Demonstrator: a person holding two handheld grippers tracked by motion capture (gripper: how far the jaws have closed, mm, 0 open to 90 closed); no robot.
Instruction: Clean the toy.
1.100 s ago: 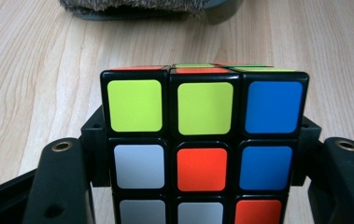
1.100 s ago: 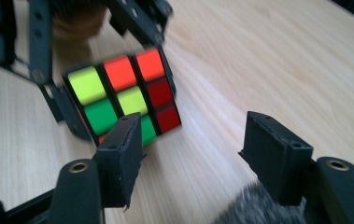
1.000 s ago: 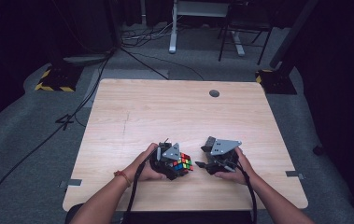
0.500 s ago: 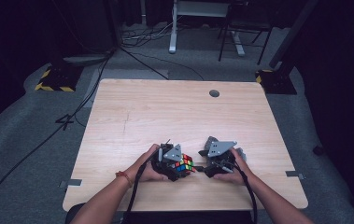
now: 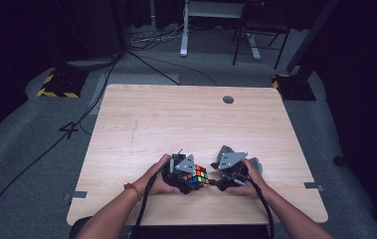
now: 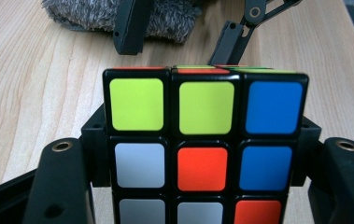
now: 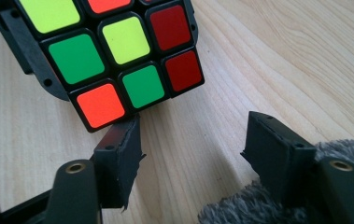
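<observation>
Here the left claw [image 5: 196,180] clenches the cube [image 6: 202,144]; the right claw [image 7: 188,154] gapes just beside.

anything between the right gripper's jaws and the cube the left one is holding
No: in the right gripper view, the right gripper stands open, one jaw tip almost at the cube; bare wood table elsewhere.

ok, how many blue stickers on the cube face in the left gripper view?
2. Both are in the right column of the Rubik's cube face: the top sticker and the middle one. The bottom row is cut off by the frame edge but reads grey, grey, orange.
</observation>
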